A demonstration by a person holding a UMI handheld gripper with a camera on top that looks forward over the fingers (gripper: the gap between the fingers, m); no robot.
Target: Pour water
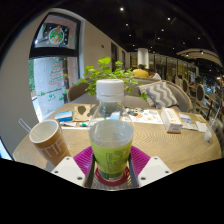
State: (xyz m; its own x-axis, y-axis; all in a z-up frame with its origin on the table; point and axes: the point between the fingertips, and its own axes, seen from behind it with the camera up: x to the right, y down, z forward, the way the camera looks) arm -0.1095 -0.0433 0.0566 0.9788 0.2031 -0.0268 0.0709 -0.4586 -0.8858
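Gripper (111,172): both pink pads (84,158) press against the sides of a clear plastic water bottle (111,135), so the fingers are pinching its lower body. Bottle stands upright between the fingers, white screw cap (110,90) in place, green label around the lower part; whether its base rests on the round wooden table (170,148) or is lifted just off it cannot be told, as the base is hidden behind the gripper. Likely receiving vessel: a ceramic mug (48,139) with a pale inside and a brownish outer wall, standing on the table just left of the bottle, mouth open upward; no water visible in it from this angle. Judgement on progress: grasp achieved, pour not yet begun, since the bottle is untilted. With the cap seemingly still on, no water can leave until it is removed; this looks like the main obstacle. Remaining: uncap, carry the bottle over the mug, tilt, return. Surroundings: papers or booklets (172,120) on the far side of the table, well apart from the mug; a leafy green plant (108,70) behind the bottle; a poster board (48,75) at left. Path from bottle to mug appears unobstructed.
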